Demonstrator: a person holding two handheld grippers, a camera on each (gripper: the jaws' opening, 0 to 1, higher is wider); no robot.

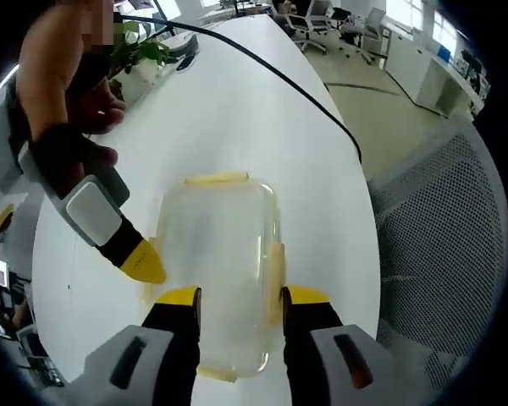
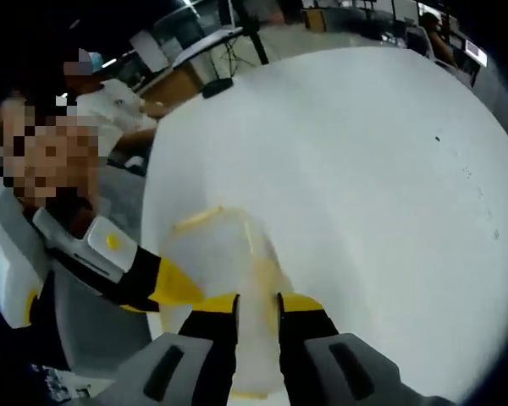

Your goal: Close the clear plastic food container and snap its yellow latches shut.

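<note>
Both hand-held grippers straddle the container, jaws parted; contact seemingly unclear.

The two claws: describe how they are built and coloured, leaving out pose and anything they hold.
Each claw has two black fingers with yellow tips on a grey body. The left claw carries dark oval insets on its grey shoulders, as does the right claw. Seen from the left gripper view, the right claw has a pale grey rounded block behind its black-and-yellow finger.
</note>
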